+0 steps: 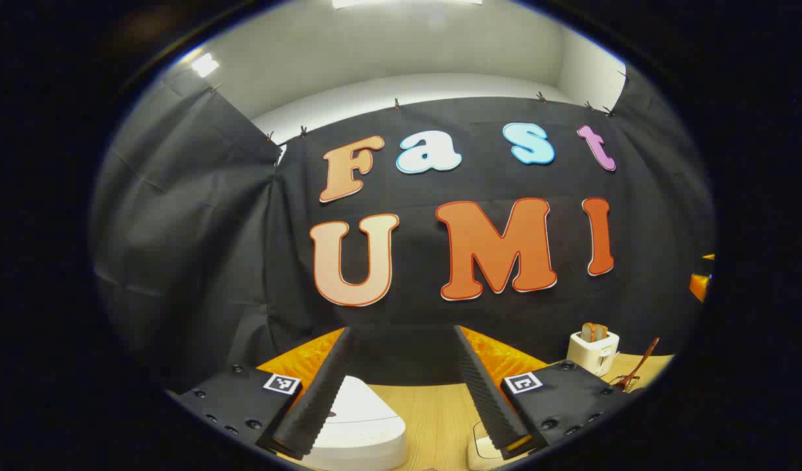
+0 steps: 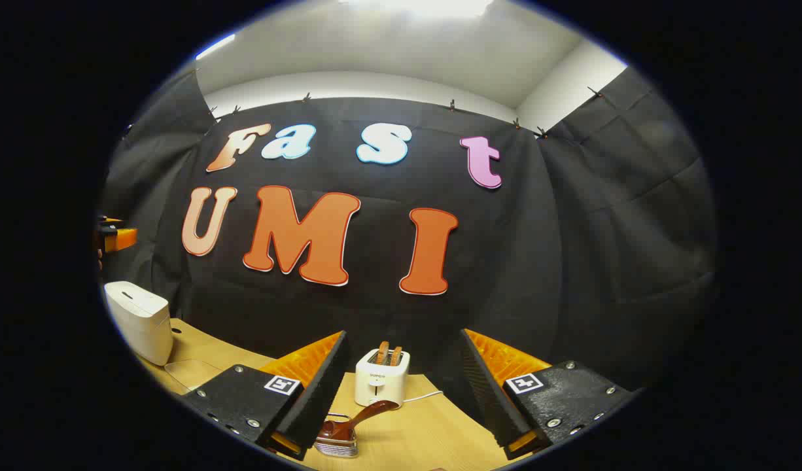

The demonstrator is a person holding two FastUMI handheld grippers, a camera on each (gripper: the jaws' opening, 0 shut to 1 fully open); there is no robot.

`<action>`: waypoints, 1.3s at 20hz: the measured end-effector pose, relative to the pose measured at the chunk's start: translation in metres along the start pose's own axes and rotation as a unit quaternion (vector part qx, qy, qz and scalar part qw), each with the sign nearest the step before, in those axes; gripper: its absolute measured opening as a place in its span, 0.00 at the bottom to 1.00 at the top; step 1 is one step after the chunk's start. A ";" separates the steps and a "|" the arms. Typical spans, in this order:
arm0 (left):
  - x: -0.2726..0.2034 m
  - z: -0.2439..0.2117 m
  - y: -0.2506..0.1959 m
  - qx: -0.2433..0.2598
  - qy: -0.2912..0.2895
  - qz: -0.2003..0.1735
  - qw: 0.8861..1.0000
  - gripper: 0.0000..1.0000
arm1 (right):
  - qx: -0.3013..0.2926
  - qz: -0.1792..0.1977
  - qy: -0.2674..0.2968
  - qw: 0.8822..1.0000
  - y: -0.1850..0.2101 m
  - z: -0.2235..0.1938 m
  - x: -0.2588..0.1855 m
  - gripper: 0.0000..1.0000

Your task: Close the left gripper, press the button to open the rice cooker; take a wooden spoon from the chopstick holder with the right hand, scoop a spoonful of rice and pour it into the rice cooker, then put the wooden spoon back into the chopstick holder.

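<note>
1. Start of task: left claw [image 1: 401,392] wide open, empty, above rice cooker [image 1: 358,425] on counter [image 1: 434,418]; must close, then press button.
2. Right claw [image 2: 401,399] wide, empty; wooden spoon [image 2: 348,425] in holder below.

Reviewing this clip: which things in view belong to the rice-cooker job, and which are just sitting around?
Part of the job:
rice cooker, lid shut
wooden spoon
chopstick holder, with the spoon resting in it
left tool and right tool, both open and holding nothing

Just lying about:
toaster
bread slices in its slots
</note>
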State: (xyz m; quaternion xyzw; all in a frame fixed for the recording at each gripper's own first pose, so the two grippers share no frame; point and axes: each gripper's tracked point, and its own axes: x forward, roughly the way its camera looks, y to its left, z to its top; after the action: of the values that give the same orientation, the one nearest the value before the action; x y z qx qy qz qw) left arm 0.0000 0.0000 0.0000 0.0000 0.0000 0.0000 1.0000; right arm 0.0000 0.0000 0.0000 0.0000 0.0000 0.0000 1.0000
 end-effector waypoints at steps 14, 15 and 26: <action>0.008 -0.007 0.012 -0.001 0.018 0.015 1.000 0.96 | -0.012 0.029 0.010 0.999 0.019 -0.010 0.007 0.98; 0.008 -0.006 0.015 -0.001 0.019 0.017 1.000 0.96 | -0.011 0.032 0.010 0.999 0.021 -0.009 0.006 0.98; 0.015 0.038 0.046 0.010 0.026 0.029 0.999 0.97 | -0.011 0.038 0.001 0.999 0.016 0.013 0.007 0.98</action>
State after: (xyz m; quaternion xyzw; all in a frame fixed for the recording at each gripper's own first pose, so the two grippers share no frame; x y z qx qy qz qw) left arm 0.0153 0.0461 0.0380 0.0103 0.0257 0.0286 0.9992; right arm 0.0075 0.0155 0.0131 -0.0112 0.0005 0.0383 0.9992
